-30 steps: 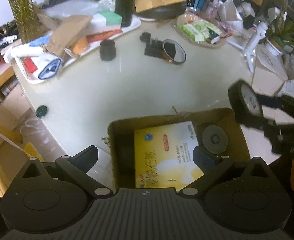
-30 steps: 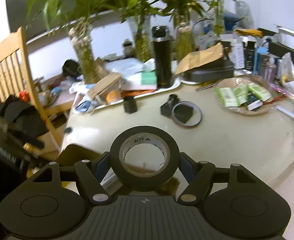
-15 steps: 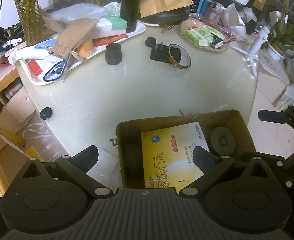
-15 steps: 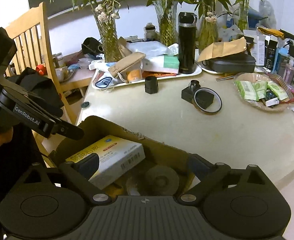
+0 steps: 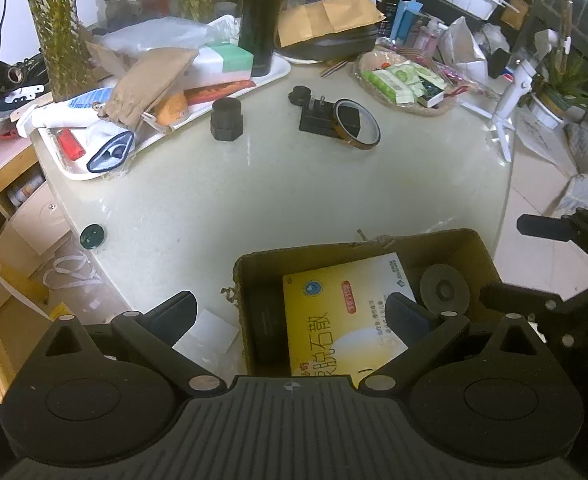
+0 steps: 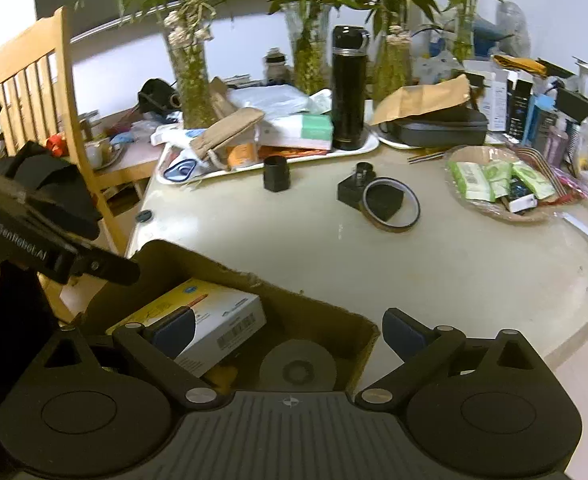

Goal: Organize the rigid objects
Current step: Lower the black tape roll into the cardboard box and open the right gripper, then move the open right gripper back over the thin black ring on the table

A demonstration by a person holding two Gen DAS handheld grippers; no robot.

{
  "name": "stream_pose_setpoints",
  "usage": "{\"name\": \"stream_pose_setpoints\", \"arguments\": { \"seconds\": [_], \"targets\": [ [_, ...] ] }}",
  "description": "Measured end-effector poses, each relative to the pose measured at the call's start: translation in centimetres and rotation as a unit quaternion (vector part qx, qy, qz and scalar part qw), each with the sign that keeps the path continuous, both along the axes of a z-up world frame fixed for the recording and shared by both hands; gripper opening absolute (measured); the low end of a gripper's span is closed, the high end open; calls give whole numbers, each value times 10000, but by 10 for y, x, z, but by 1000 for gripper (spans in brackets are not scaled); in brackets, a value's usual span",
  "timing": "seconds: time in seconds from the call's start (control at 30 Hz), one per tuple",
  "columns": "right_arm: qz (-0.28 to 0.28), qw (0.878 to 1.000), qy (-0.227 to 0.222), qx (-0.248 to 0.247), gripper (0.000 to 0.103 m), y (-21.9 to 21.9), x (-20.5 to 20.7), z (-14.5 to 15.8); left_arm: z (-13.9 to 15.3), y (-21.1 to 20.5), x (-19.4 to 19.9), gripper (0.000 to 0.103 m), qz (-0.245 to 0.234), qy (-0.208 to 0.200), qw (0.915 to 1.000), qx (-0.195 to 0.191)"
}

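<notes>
While both the right hand-held gripper (image 6: 288, 334) and the left hand-held gripper (image 5: 292, 312) are hovering spread and empty over the cardboard box (image 5: 450, 240), the right's jaws have just been opening. The yellow carton (image 5: 342, 316) and grey disc (image 5: 444, 289) are lying inside; at twelve o'clock on the tabletop (image 5: 254, 196), the tape ring (image 5: 359, 125), black block (image 5: 316, 120) and black cap (image 5: 226, 119) are waiting.

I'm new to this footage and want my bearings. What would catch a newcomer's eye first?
The cardboard box at the table's near edge, with a bright yellow packet lying flat inside it. Beyond it on the bare tabletop sits a ring of amber tape; a tall black flask stands on the cluttered white tray behind.
</notes>
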State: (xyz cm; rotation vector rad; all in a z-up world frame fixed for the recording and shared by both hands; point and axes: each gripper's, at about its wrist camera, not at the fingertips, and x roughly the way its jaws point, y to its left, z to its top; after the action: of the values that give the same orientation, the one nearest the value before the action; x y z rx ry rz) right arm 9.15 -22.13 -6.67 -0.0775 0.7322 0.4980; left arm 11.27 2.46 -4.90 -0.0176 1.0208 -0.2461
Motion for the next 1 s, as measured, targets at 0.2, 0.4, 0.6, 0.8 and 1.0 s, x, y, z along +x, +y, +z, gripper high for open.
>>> {"name": "stream_pose_setpoints", "arguments": {
  "seconds": [0.2,0.4,0.6,0.8,1.0],
  "targets": [
    [-201,9998,-41,85,100,-6,4,2,2,2,1,103,82,-109,9999,-67],
    [-383,9992,-41,54,100,-12,9,2,4,-2,7,103,2,-159,9998,-129],
    [-659,9977,-79,118,100,-25,16,4,10,-8,12,103,-170,-305,9992,-209],
    [-969,9947,-155,302,101,-37,24,7,14,-13,17,103,-369,-536,9979,-22],
    [-1217,9907,-296,529,101,-42,31,11,14,-15,17,103,-466,-726,9961,182]
  ]
}}
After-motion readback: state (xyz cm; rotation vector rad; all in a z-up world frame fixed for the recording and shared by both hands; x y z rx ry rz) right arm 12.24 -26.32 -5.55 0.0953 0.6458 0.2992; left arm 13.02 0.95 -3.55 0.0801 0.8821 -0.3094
